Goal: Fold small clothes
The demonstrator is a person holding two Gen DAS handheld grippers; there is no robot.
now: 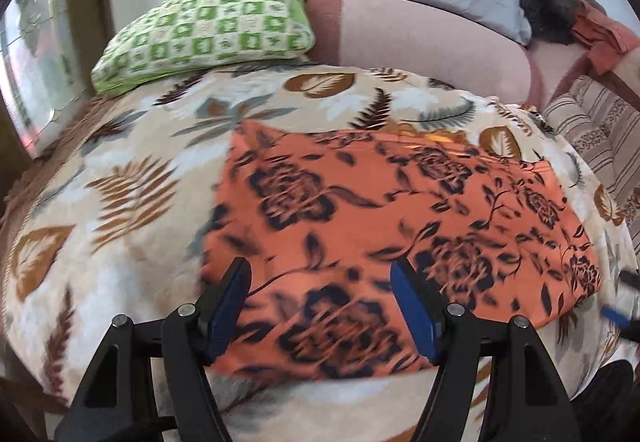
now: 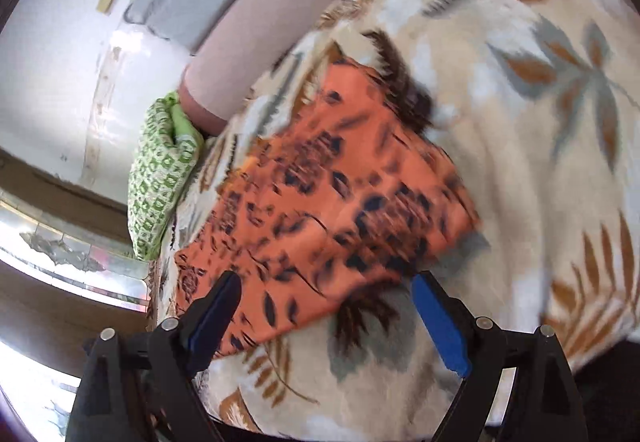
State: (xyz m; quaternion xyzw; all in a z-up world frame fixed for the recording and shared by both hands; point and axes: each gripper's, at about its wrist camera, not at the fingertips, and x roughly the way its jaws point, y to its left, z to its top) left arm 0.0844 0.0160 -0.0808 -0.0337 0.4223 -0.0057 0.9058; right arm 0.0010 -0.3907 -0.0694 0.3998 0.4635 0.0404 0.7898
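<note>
Left claw [image 1: 320, 280] spread wide, nothing between fingers, poised over near edge of orange cloth [image 1: 380, 222]. Right claw [image 2: 326, 294] likewise spread, empty, over near corner of same cloth. Cloth lies flat on leaf-print blanket [image 1: 120, 182] on bed, roughly rectangular; likely already folded at least once, laid flat so edges stay aligned. Motion blur in both views. Judgement: both claws set to pinch near edge for next fold. Green pillow [image 1: 208, 26] well apart, behind.
</note>
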